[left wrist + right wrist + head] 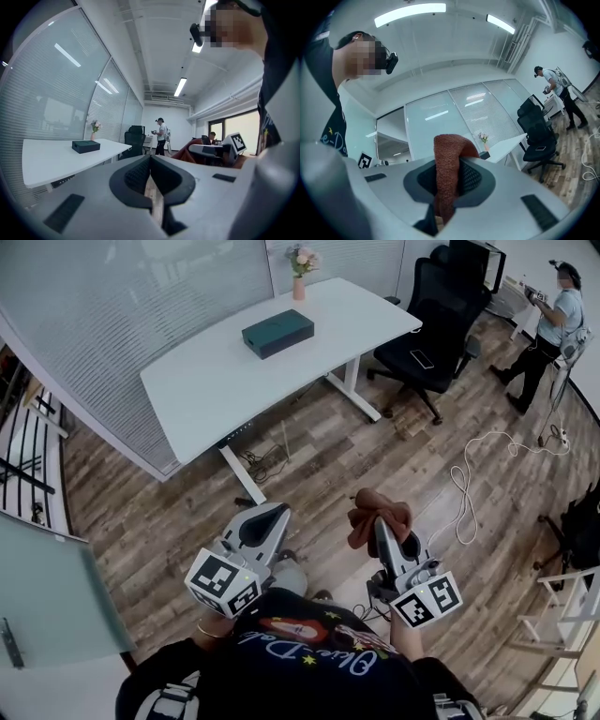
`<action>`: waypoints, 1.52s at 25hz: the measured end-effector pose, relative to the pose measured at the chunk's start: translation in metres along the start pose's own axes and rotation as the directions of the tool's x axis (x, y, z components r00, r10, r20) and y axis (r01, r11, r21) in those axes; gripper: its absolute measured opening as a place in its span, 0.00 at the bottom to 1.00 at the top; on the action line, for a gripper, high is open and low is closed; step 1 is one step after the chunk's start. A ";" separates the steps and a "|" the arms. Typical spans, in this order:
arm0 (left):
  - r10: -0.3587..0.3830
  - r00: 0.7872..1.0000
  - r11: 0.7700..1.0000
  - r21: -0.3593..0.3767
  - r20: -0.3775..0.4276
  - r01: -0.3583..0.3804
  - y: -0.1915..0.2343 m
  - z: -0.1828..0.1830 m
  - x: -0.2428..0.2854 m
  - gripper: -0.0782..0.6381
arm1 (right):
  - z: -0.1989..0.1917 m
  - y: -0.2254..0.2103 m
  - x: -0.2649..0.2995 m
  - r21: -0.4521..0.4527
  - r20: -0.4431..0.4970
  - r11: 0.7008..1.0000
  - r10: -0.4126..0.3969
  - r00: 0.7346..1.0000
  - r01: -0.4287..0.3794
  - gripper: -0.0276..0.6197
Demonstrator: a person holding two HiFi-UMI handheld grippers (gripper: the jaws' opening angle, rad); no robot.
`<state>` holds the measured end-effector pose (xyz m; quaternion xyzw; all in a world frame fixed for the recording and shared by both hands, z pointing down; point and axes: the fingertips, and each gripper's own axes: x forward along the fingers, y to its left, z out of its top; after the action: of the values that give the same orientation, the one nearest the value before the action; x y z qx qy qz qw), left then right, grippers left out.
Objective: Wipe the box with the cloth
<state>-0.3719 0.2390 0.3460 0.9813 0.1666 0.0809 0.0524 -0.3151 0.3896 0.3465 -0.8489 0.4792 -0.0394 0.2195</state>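
A dark green box (277, 333) lies on the white desk (216, 381) far ahead; it also shows as the box (86, 146) in the left gripper view. My right gripper (378, 518) is shut on a rust-brown cloth (377, 512), which bunches above its jaws; the cloth (446, 174) stands pinched between the dark pads in the right gripper view. My left gripper (265, 518) is held beside it over the floor, jaws shut with nothing between them (151, 180). Both grippers are well short of the desk.
A black office chair (431, 324) stands right of the desk, and a small vase of flowers (299, 268) sits at the desk's far end. A person (548, 324) stands at the far right. A white cable (469, 484) trails over the wooden floor. Glass partitions line the left.
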 end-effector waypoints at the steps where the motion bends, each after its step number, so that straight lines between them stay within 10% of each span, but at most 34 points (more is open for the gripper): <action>1: -0.002 1.000 1.000 -0.006 -0.002 0.002 0.004 -0.001 0.004 0.12 | 0.001 -0.002 0.002 -0.006 -0.001 1.000 -0.005 1.000 0.005 0.11; 19: -0.232 0.972 0.973 -0.014 0.038 0.232 0.124 0.039 0.198 0.12 | 0.041 -0.128 0.114 -0.087 0.041 0.960 -0.265 0.963 0.268 0.12; 28: -0.174 0.984 0.984 -0.038 0.035 0.175 0.228 0.057 0.250 0.12 | 0.040 -0.174 0.224 -0.073 -0.002 0.966 -0.250 0.968 0.249 0.12; 38: 0.054 0.998 0.997 -0.062 0.039 -0.051 0.350 0.055 0.244 0.12 | 0.011 -0.175 0.366 -0.039 -0.079 0.999 -0.023 0.997 0.020 0.12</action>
<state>-0.0238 -0.0116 0.3713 0.9847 0.1370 0.0672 0.0837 0.0244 0.1670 0.3562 -0.8558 0.4790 -0.0664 0.1838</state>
